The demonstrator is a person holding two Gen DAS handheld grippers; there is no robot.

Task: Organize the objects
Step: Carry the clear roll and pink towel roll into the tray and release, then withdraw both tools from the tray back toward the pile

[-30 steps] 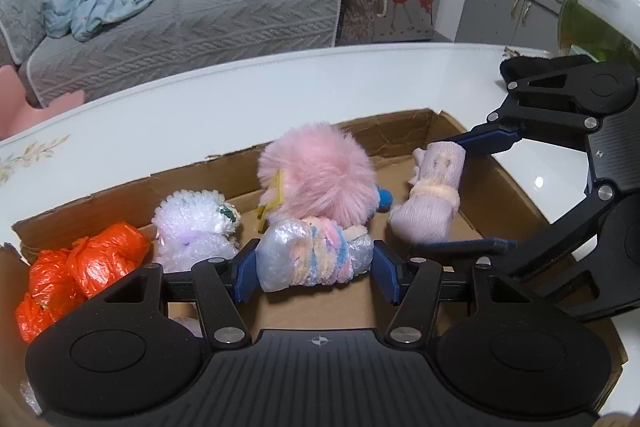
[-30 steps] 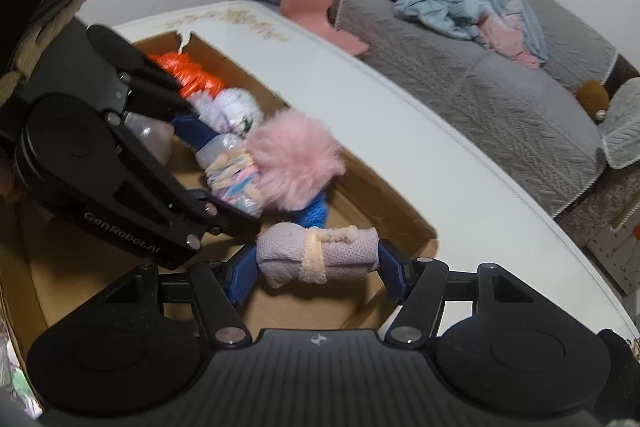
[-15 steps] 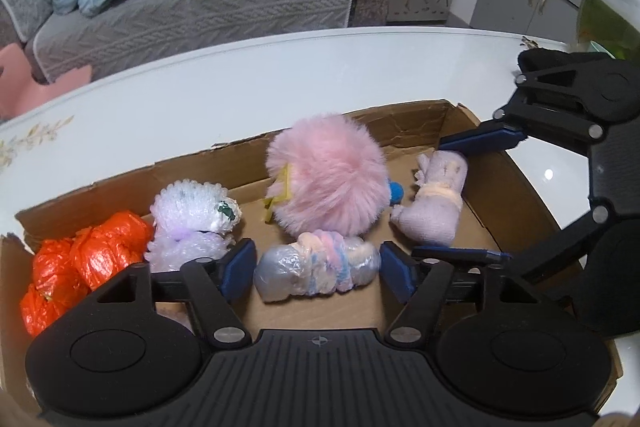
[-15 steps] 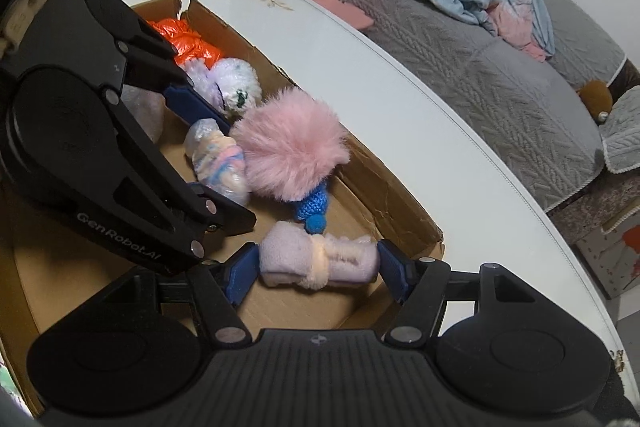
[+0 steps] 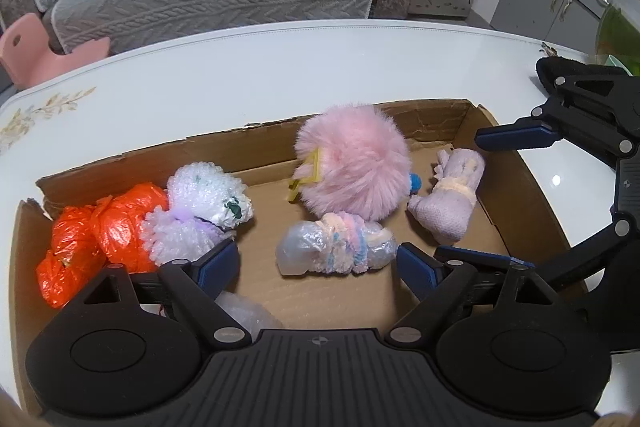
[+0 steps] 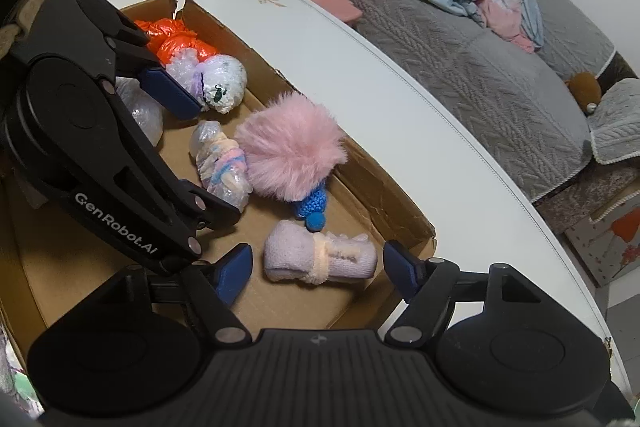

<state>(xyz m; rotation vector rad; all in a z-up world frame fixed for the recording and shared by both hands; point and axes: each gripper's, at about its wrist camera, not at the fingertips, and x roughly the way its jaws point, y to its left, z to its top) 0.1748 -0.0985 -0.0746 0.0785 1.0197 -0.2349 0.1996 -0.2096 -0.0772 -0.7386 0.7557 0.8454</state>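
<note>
Left gripper [image 5: 318, 265] opening wide over the cardboard box [image 5: 120, 167], pads clear of the plastic-wrapped yarn bundle [image 5: 336, 247] lying between them on the box floor. Right gripper [image 6: 318, 267] opening too, lilac knitted roll [image 6: 320, 259] loose between, near the box's right end, beside the pink pompom [image 6: 290, 153].

Matt corrugated cardboard box [image 5: 256, 147] holds a fluffy pompom [image 5: 354, 171] on the glossy table [image 5: 240, 75].
</note>
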